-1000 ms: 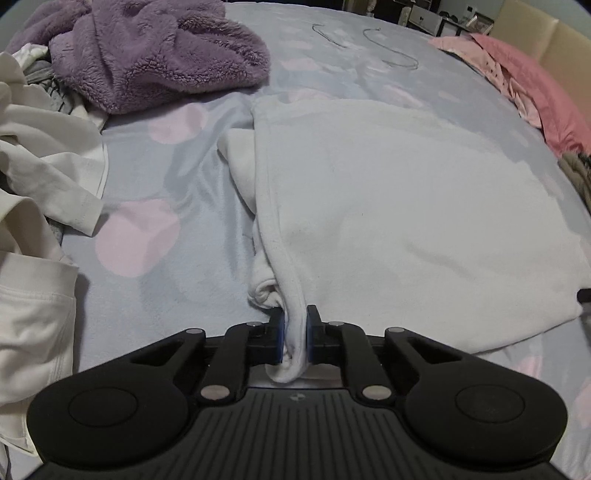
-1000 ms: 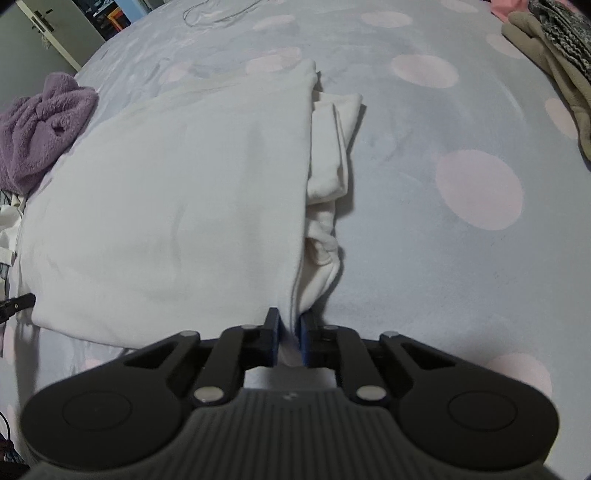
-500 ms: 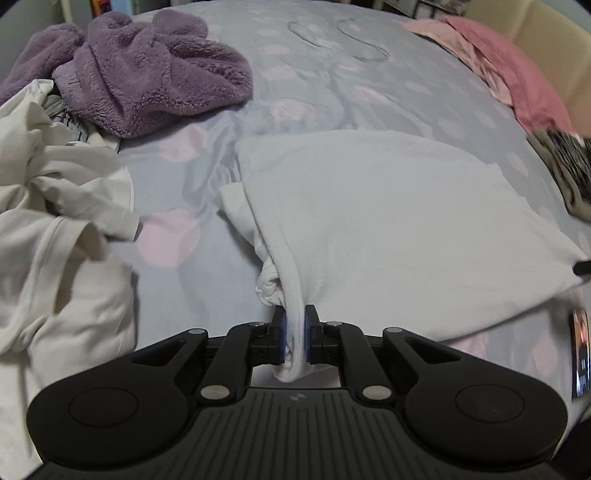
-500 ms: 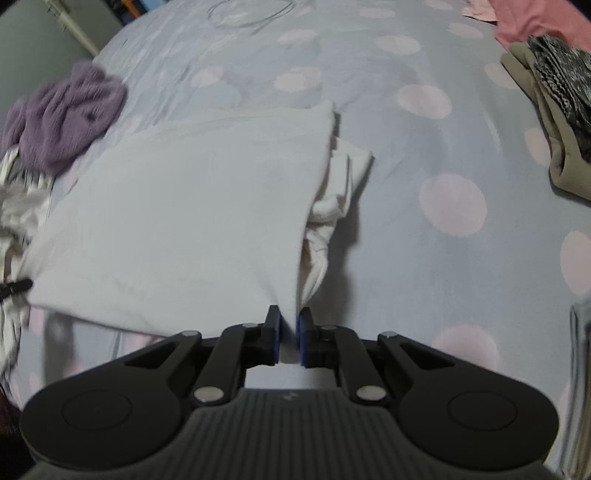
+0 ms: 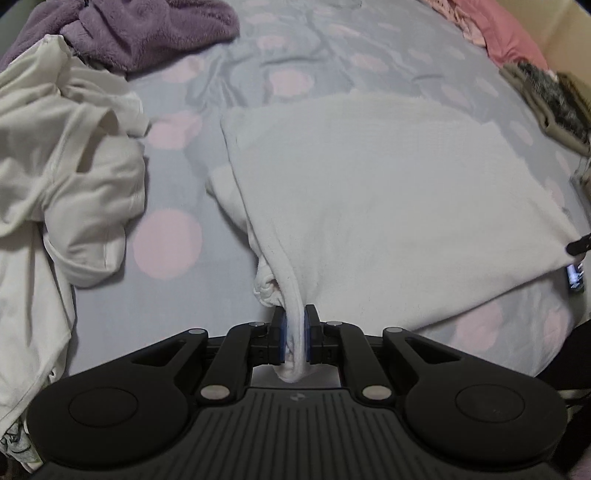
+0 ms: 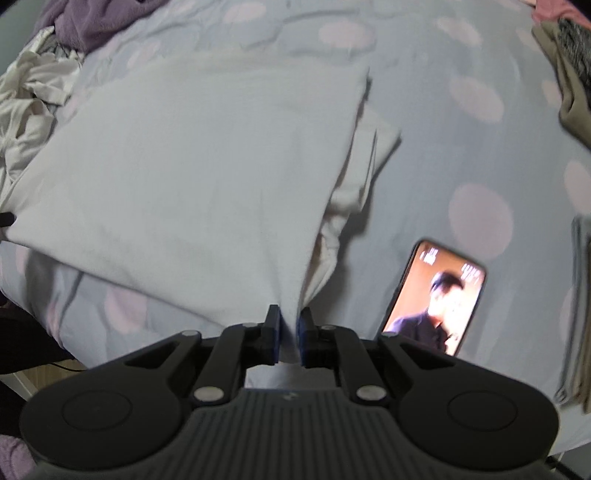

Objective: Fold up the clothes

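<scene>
A white folded garment (image 5: 388,192) lies stretched across the pale blue spotted bedspread (image 5: 166,302). My left gripper (image 5: 294,334) is shut on its near left corner, the thick hem bunched between the blue pads. In the right wrist view the same white garment (image 6: 207,166) spreads to the left, and my right gripper (image 6: 289,332) is shut on its near right corner. The near edge hangs lifted off the bed between the two grippers. A folded-under sleeve (image 6: 365,158) shows at the right side.
A heap of cream clothes (image 5: 62,177) lies to the left, with a purple fleece (image 5: 140,29) behind it. Pink clothes (image 5: 506,33) and a dark patterned pile (image 5: 554,99) sit at the far right. A lit phone (image 6: 436,295) rests on the bed beside my right gripper.
Both grippers have pulled the garment's near edge back toward the bed's near side and up a little. The phone has come into the right wrist view, and the purple fleece looks farther away.
</scene>
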{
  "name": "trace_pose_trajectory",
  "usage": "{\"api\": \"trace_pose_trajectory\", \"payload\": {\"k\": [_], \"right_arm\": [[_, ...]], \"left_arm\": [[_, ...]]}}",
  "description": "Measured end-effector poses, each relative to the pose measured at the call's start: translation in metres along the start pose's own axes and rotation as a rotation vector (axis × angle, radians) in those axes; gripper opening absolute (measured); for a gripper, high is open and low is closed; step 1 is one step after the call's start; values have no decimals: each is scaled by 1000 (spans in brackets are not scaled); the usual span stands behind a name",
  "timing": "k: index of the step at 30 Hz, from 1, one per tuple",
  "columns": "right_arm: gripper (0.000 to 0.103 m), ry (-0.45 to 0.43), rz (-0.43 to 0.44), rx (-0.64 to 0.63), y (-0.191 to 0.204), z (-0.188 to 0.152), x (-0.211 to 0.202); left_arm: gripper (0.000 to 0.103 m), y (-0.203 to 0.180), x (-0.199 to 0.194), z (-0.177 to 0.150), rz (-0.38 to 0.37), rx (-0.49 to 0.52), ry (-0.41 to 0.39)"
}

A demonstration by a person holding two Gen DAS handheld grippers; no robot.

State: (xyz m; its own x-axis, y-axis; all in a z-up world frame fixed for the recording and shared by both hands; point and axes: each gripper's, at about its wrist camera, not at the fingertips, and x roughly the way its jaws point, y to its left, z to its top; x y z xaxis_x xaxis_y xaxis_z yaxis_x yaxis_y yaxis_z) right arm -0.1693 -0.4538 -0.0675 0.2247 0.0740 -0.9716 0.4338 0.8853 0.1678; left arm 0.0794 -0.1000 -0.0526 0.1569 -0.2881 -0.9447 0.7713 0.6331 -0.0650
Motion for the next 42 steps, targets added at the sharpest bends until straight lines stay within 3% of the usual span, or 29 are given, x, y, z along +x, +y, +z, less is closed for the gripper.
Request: {"api": "trace_pose_trajectory", "payload": {"k": [4,11,19,25,30,33,36,42], "right_arm": [[12,17,16,25,-6,-3,14],[27,-27,21,23,-14,4,-5],[37,-102,4,83,-33,38,-20],[42,-163,0,206,-41,77,-2],[49,-172,14,292,-65,96,18],[49,-151,63,317,-73,99,34],[48,-147,59,315,-75,101,47],[26,-137,84,336,-70,105,62]], "left_arm": [[10,-3,11,-4,10,19,20],[20,2,0,-4,32,17,-4],[22,13,1,30,58,-14,-70],[21,14,14,49,29,-63,-158],[21,19,29,60,35,-93,-151],[22,22,36,63,39,-101,-138],[22,25,43,66,55,-117,-126],[21,28,44,68,64,-153,-128]]}}
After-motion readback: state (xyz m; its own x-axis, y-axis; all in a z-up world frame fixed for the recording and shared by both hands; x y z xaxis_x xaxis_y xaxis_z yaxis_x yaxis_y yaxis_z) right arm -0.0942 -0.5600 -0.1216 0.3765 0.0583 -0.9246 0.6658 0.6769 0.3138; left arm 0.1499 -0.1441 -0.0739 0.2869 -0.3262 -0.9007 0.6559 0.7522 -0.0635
